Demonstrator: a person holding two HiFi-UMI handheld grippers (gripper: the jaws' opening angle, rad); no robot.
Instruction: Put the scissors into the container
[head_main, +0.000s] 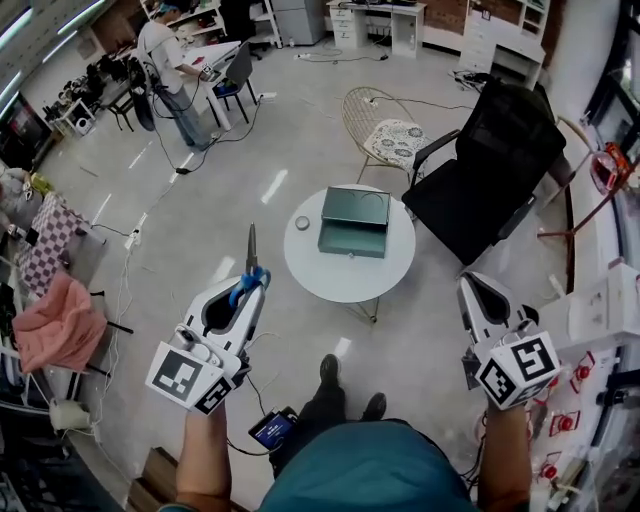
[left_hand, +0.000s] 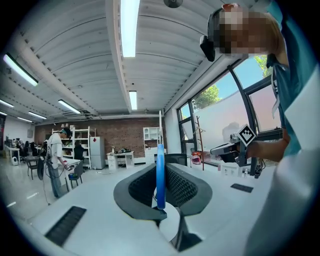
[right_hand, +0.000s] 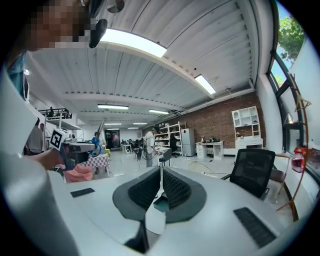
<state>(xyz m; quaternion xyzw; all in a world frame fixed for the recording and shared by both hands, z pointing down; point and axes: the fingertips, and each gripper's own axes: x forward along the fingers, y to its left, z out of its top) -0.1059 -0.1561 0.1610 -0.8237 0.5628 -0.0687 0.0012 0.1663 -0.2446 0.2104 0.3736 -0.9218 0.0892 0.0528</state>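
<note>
Scissors (head_main: 250, 262) with blue handles stand between the jaws of my left gripper (head_main: 254, 286), their grey blades pointing up and away from me. In the left gripper view the blue handle (left_hand: 160, 172) sits edge-on in the shut jaws and the blade rises above it. The green box-shaped container (head_main: 354, 222) lies on the round white table (head_main: 340, 275), ahead of both grippers. My right gripper (head_main: 473, 284) hangs right of the table, shut and empty. In the right gripper view its jaws meet around (right_hand: 160, 186), with the container (right_hand: 162, 203) showing past them.
A small roll of tape (head_main: 302, 223) lies on the table left of the container. A black office chair (head_main: 495, 165) and a wire chair with a cushion (head_main: 385, 130) stand behind the table. Pink cloth (head_main: 60, 322) and cables lie at left. A person (head_main: 172, 62) stands far back.
</note>
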